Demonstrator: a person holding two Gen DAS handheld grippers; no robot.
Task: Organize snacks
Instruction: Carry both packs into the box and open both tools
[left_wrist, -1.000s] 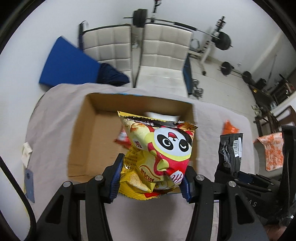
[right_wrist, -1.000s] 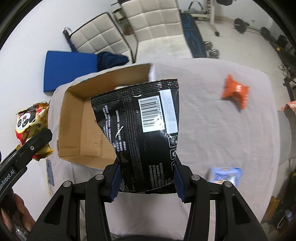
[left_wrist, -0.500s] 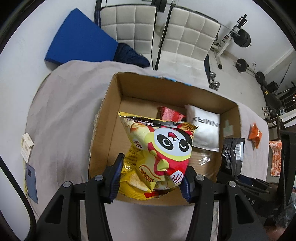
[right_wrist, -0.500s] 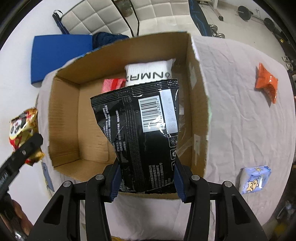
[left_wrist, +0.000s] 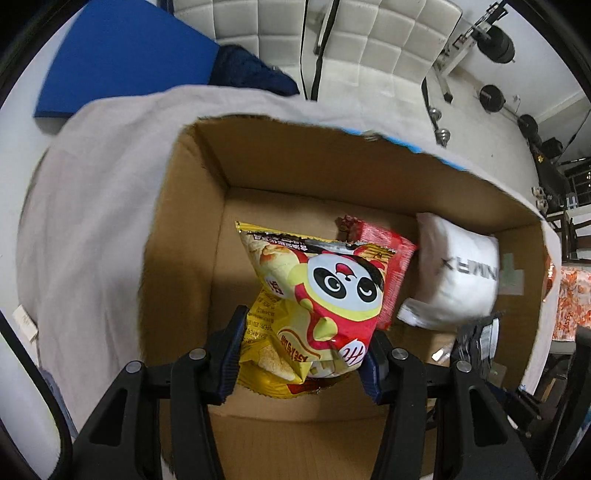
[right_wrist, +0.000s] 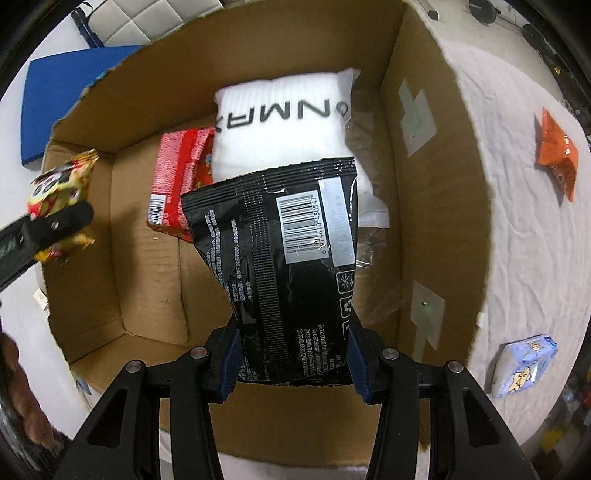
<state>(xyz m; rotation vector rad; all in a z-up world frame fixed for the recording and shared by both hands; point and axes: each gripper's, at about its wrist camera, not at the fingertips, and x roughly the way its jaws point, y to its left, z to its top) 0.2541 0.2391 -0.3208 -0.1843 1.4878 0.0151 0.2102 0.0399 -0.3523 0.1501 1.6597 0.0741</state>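
Both claws over the box (right_wrist: 436, 192): left (left_wrist: 301, 360) clamped on panda chips (left_wrist: 317, 302), right (right_wrist: 291, 363) on black bag (right_wrist: 280, 258); I drop each onto bare cardboard, clear of the white pack (right_wrist: 288, 122).

Lighting is even and moderately bright, from above. Fisheye distortion curves the edges; corners vignette black. Motion blur softens the cardboard box (left_wrist: 192, 206) rim; shadows fall inside.

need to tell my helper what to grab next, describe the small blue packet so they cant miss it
Start at the cardboard box on the cloth-covered table. Outside its right wall, toward the near edge, lies the small blue packet. It is pale blue with cartoon star figures, unlike the orange packet farther back.
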